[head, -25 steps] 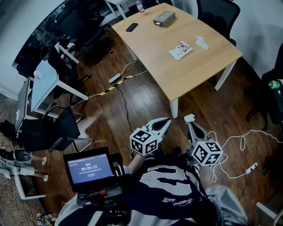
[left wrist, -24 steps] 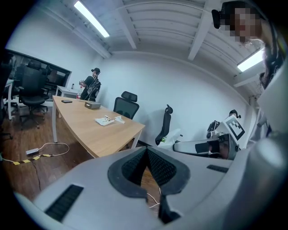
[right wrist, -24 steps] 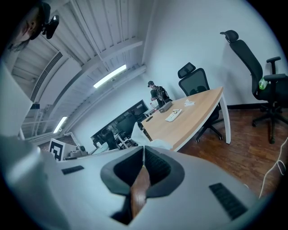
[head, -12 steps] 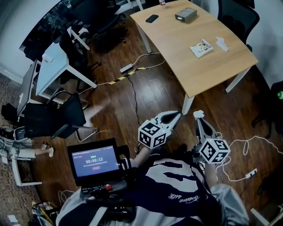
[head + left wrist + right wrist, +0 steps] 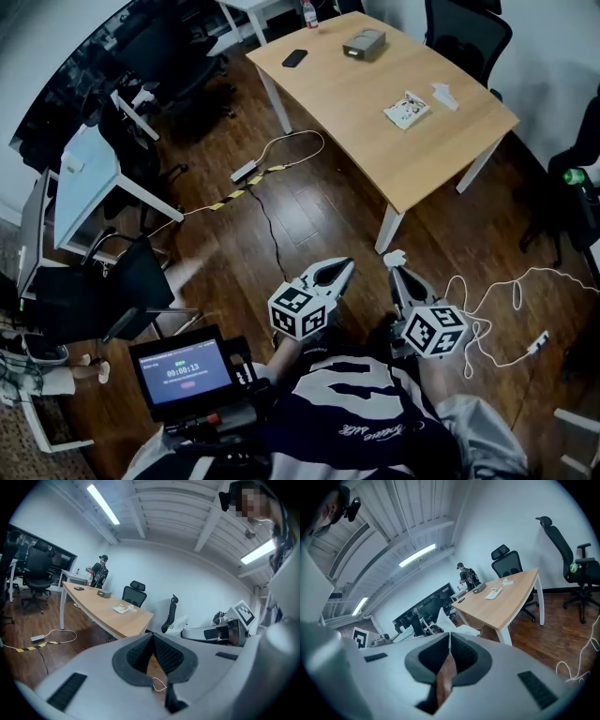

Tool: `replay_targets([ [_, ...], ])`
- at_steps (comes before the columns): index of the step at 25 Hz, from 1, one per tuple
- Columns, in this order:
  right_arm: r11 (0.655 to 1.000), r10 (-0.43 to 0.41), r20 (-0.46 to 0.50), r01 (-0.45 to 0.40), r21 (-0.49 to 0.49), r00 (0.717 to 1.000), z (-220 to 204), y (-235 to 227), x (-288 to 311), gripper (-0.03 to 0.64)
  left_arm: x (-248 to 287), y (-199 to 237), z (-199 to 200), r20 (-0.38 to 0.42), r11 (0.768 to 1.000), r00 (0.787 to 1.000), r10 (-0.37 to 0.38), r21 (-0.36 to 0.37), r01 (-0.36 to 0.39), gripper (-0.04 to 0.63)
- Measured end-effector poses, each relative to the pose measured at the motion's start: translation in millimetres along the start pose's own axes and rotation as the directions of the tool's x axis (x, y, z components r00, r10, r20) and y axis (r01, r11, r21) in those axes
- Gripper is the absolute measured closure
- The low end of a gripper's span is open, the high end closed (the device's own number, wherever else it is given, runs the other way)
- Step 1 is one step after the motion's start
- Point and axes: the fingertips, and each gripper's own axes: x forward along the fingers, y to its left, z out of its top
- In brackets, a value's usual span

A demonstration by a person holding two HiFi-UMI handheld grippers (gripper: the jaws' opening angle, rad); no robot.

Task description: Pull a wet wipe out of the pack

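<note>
The wet wipe pack lies on the wooden table far ahead of me, with a loose white wipe beside it. The pack is small in the left gripper view and also small in the right gripper view. Both grippers hang over the floor, short of the table's near leg. My left gripper is shut with nothing in it. My right gripper is shut on a small white piece that sticks out past its tips, probably a wipe.
A grey box, a phone and a bottle sit at the table's far end. Cables and a power strip lie on the wood floor. Office chairs ring the table. A person stands beyond it.
The person holding the grippers has shifted across the floor before the table, carrying both along. Both jaws stay shut and the white piece stays in the right one.
</note>
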Motion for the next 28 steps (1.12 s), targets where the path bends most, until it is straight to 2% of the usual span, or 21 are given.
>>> replay_targets([
  [7, 0.998, -0.059, 0.033, 0.058, 0.024, 0.998, -23, 45, -1, 0.609, -42, 12, -3, -0.028, 0.997, 0.996, -0.081, 0.01, 0.081, 0.592],
  [13, 0.995, -0.099, 0.065, 0.099, 0.008, 0.993, -31, 60, -9, 0.609, -58, 6, -5, -0.028, 0.991, 0.991, -0.133, 0.023, 0.134, 0.592],
  [28, 0.994, -0.106, 0.095, 0.105, 0.015, 0.99, -43, 75, -24, 0.609, -84, -9, -18, -0.049, 0.986, 0.986, -0.158, 0.052, 0.16, 0.592],
])
